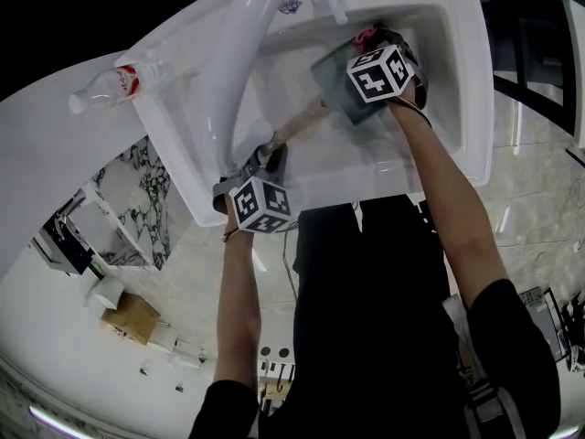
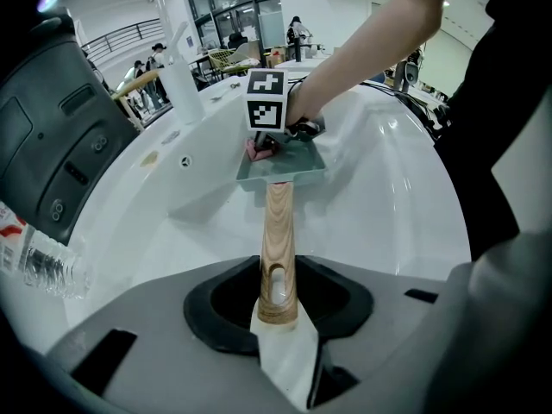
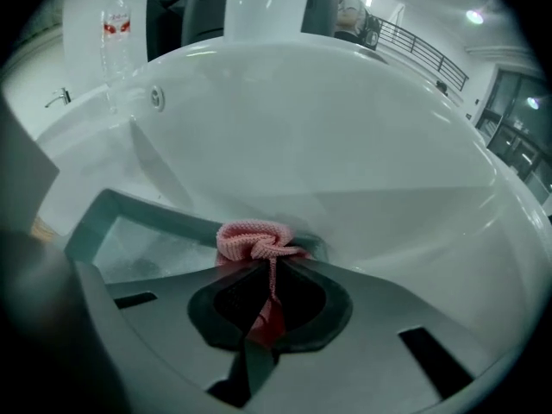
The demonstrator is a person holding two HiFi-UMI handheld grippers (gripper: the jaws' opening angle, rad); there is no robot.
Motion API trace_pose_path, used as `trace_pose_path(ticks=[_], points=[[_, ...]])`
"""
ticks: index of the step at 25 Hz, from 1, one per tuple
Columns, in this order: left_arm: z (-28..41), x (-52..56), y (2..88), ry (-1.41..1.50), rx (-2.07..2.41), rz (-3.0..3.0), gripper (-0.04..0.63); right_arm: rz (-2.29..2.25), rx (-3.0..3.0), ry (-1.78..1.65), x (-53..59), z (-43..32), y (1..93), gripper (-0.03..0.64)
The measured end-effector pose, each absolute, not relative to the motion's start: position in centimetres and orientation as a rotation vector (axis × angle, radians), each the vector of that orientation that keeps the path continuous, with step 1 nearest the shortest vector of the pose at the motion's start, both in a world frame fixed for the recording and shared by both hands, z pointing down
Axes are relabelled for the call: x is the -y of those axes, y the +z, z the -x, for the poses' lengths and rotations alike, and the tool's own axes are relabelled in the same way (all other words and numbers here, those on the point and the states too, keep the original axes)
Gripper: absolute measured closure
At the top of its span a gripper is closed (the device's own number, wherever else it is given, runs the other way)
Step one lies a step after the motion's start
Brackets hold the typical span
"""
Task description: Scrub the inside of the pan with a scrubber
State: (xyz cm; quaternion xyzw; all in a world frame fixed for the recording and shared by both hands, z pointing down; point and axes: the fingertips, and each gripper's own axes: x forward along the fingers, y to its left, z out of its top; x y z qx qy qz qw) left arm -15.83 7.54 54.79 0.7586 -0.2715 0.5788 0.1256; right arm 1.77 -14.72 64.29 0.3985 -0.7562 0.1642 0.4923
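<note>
Wooden pan handle (image 2: 278,240) clamped in left tool (image 2: 279,304), pink scrubber (image 3: 252,240) in right tool (image 3: 266,309); bottle label (image 1: 127,80) illegible.

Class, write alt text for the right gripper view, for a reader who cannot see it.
The right tongs grip a pink knitted scrubber at one corner of a shallow grey-green pan lying in a white sink. A clear water bottle stands on the sink's rim, upper left.

Clamping the pan handle (image 2: 278,222) in the left gripper (image 2: 277,316), pinching the scrubber (image 3: 252,238) in the right gripper (image 3: 262,293) beyond it, with forearms (image 1: 239,291) outstretched, both pointed steeply down.
</note>
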Motion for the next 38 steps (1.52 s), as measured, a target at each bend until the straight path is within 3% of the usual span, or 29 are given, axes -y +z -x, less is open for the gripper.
trace_pose_path(ticks=[10, 17, 21, 30, 38], points=[[15.9, -7.5, 54.9, 1.681, 0.853, -2.185, 0.451, -0.881, 1.937, 0.77, 9.9, 2.2, 63.1, 0.583], [15.8, -7.5, 54.9, 1.691, 0.863, -2.173, 0.451, -0.51, 2.061, 0.696, 5.1, 6.2, 61.7, 0.583], [15.8, -7.5, 54.9, 1.693, 0.859, -2.174, 0.451, -0.42, 2.027, 0.436, 5.1, 4.7, 62.1, 0.583], [15.8, -7.5, 54.9, 1.705, 0.868, -2.163, 0.451, -0.693, 1.82, 0.173, 10.6, -2.0, 64.0, 0.583], [15.8, -7.5, 55.0, 1.71, 0.875, -2.155, 0.451, -0.739, 1.794, 0.583, 8.2, -2.8, 63.9, 0.583]])
